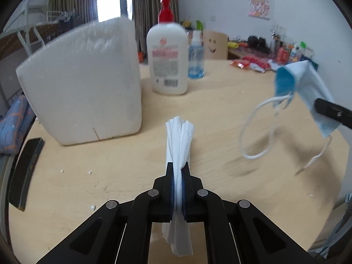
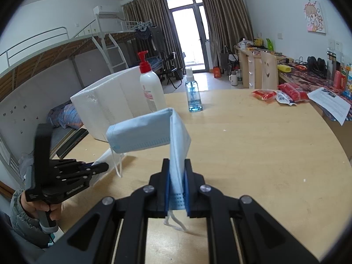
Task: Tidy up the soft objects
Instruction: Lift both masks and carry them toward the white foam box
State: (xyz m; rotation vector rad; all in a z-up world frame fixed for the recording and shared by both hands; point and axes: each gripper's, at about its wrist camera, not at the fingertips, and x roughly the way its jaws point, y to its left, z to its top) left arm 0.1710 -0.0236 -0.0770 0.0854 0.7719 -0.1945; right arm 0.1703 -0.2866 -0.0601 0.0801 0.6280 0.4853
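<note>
Left gripper [image 1: 178,171] pinching folded tissue [image 1: 179,138], right gripper [image 2: 177,169] clamping face mask [image 2: 154,129] (straps dangling): lift both clear of table [image 2: 264,143], keep grips firm.

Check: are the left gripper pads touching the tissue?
Touching. The left wrist view shows the left gripper shut on the white tissue, both pads pressed against it, with tissue sticking out ahead of and behind them.

- On the wooden table [image 1: 220,110], the foam box [image 1: 83,83] stands left of the lotion bottle [image 1: 168,61].
- The sanitizer bottle [image 1: 195,59] stands just right of it, slightly behind.
- Snack packets [image 2: 277,94] lie far right.
</note>
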